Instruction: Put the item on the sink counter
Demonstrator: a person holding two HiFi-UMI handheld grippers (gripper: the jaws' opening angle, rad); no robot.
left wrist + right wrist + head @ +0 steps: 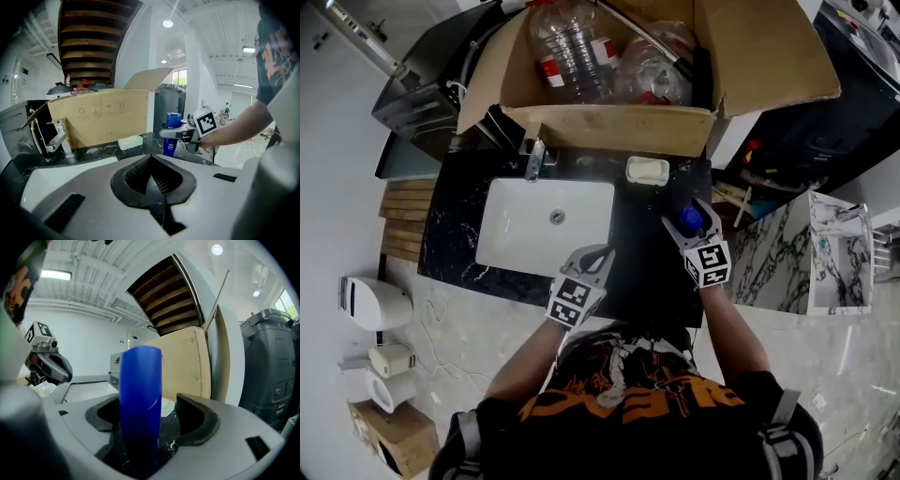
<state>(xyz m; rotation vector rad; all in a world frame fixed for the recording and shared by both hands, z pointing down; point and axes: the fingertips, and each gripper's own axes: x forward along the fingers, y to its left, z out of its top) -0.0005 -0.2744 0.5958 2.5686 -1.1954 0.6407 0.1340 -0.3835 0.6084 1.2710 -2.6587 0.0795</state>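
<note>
A blue bottle (690, 218) (172, 133) (139, 404) stands upright on the black marble sink counter (642, 272), right of the white basin (511, 246). My right gripper (687, 219) (154, 420) is around it with the jaws apart; a gap shows between the bottle and the right pad (201, 423), so it is open. My left gripper (598, 255) (151, 180) hovers over the counter's front edge by the basin, its jaws together with nothing in them.
A large open cardboard box (619, 127) with plastic bottles (572, 47) sits at the back of the counter. In front of it are a faucet (534, 159) and a white soap dish (647, 171). A marble-patterned surface (778, 253) lies to the right.
</note>
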